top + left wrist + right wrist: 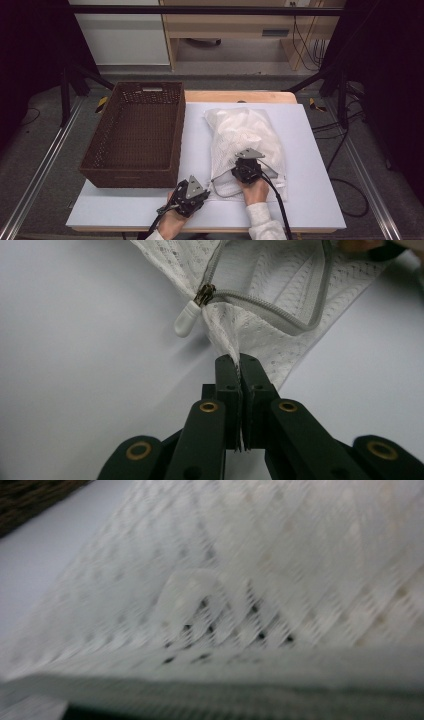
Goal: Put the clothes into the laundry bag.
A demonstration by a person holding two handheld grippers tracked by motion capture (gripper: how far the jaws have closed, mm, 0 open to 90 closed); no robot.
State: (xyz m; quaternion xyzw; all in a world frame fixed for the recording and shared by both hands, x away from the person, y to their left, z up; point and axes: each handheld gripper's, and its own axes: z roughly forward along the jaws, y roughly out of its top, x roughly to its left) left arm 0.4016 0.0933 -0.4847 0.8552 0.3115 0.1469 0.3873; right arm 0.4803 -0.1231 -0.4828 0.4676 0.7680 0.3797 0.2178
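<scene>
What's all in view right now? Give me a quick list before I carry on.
mesh laundry bag: one, white, lying right of centre on the table
zipper: one, grey, partly open at the bag's near end
zipper pull: one, white tab, resting on the table
basket: one, dark brown woven, left part of the table
table: one, white top
left tongs: one, black, shut on the bag's mesh corner
right tongs: one, black, on the bag's near end; state unclear
hands: two, at the near edge

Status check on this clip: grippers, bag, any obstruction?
Left hand-held gripper shut on mesh bag corner by the zipper pull. Right hand-held gripper on the bag, jaws unclear. Wicker basket beside, nothing blocking.
</scene>
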